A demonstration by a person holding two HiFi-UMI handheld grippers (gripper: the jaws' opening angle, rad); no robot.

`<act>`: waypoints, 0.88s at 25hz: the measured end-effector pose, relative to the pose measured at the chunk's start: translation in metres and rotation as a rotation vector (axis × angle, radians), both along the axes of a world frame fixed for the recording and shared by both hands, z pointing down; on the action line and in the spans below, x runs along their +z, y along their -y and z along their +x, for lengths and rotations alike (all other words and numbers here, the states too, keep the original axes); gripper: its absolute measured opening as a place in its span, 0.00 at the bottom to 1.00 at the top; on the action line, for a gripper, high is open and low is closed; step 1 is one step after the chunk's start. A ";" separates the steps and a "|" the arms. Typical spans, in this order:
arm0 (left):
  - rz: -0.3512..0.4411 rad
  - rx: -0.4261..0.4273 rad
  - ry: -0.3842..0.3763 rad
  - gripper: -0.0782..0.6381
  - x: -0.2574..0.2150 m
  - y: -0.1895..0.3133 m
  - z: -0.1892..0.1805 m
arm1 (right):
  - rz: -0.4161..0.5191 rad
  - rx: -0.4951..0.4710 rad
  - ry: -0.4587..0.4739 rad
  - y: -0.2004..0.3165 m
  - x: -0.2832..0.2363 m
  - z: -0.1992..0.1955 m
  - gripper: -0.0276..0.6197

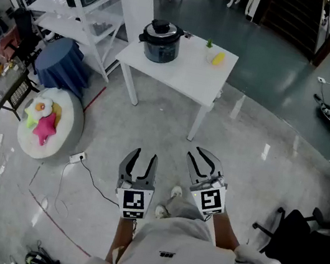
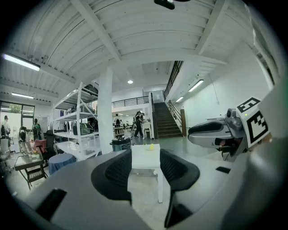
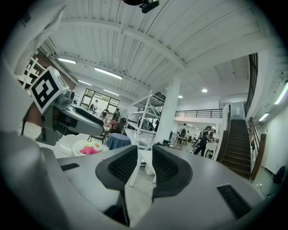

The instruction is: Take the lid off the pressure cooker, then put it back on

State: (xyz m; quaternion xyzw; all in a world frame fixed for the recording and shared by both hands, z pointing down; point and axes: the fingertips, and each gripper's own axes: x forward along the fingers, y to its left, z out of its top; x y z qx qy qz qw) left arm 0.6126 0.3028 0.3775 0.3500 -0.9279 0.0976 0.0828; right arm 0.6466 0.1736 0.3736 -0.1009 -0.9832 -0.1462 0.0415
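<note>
One pressure cooker stands on the single white table, well away from the person, with its one lid on. Two small items sit beside it, one yellow and one green. The lid looks rigid, smooth and probably weighty, so its dark top knob seems the surest hold. Both the left gripper and right gripper are drawn in to a narrow slit, gripping nothing.
</note>
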 end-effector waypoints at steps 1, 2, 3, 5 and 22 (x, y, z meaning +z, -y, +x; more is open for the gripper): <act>0.001 0.002 0.001 0.40 0.000 0.001 0.000 | -0.016 0.007 -0.013 -0.001 0.000 0.000 0.20; 0.001 0.005 0.001 0.40 0.000 0.002 -0.001 | -0.030 0.010 -0.021 -0.002 0.000 -0.001 0.20; 0.002 0.007 0.001 0.40 0.000 0.003 -0.002 | -0.041 0.007 -0.025 -0.003 0.001 -0.003 0.20; 0.006 0.011 -0.002 0.40 0.001 0.005 -0.009 | -0.062 -0.010 -0.040 -0.007 0.002 -0.009 0.21; -0.004 -0.047 -0.003 0.40 0.011 0.068 -0.158 | -0.097 -0.092 -0.071 0.048 0.019 -0.167 0.21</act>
